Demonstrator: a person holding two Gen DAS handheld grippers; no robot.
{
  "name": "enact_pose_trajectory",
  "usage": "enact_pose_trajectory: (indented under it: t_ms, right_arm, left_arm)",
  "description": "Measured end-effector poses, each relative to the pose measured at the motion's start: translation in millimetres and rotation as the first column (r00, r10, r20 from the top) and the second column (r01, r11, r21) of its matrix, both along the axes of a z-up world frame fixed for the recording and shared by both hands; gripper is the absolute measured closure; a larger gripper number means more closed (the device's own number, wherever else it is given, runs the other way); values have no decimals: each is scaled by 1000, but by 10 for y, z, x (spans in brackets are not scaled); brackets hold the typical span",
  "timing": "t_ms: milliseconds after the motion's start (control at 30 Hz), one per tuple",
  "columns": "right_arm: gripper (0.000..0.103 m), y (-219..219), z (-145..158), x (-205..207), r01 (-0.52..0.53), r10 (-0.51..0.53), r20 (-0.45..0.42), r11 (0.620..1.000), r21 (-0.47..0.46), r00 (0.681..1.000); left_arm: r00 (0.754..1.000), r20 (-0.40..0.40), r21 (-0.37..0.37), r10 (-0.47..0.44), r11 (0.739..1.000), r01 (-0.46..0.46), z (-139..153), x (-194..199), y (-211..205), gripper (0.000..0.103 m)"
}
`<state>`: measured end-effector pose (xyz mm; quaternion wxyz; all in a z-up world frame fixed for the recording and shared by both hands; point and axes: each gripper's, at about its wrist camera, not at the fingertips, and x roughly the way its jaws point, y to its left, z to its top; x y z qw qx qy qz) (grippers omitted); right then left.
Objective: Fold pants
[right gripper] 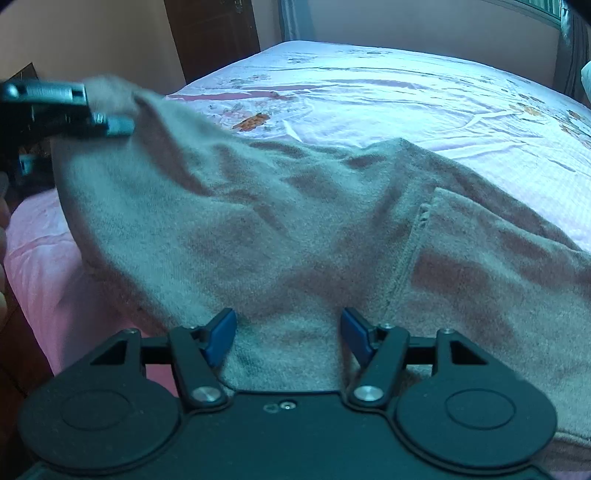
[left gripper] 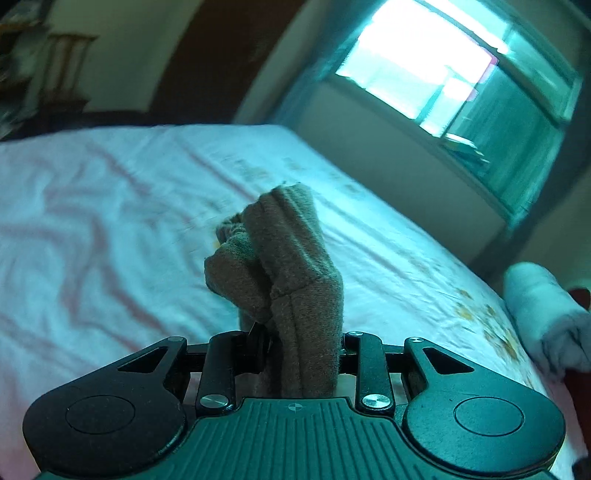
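Observation:
The brown fleece pants (right gripper: 295, 229) lie spread across the bed, with a seam and pocket edge toward the right. My left gripper (left gripper: 301, 347) is shut on a bunched edge of the pants (left gripper: 284, 258), which stands up out of its jaws and hides the pads. In the right wrist view that left gripper (right gripper: 107, 122) appears blurred at the upper left, holding one end of the pants raised off the bed. My right gripper (right gripper: 288, 336) sits low over the near part of the pants. Its blue pads (right gripper: 221, 336) stand apart with cloth lying between them.
A pink and white floral sheet (right gripper: 406, 92) covers the bed (left gripper: 110, 203). A rolled white towel (left gripper: 546, 314) lies at the bed's right edge. A bright window (left gripper: 424, 62) is beyond the bed, and a dark wooden door (right gripper: 214, 33) stands at the far left.

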<state>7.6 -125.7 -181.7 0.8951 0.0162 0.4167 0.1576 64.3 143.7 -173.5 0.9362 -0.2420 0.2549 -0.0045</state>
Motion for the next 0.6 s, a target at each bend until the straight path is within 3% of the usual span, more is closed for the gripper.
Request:
enact_pose_trajectory:
  t_ms: [167,333,467,600]
  right_arm:
    - [43,-80,45,15,-9,11,-20,999,53,1000]
    - [45,-492,273,-82,84,-85,-2,976,200,996]
    - [45,-936,436,-196,163,-172,16,954,252,985]
    - [45,-1394,509,-287,238,-249,5,932,274,968]
  left_arm:
    - [995,37,38,-88,996,87,167,-22,-266,75]
    - [980,77,94,-186,979,179,362,-97,-671,75]
    - [954,99,124,-281,955,269,481,-152,-1071,75]
    - [913,110,168,-393,913,373,549,-281,-1563,75]
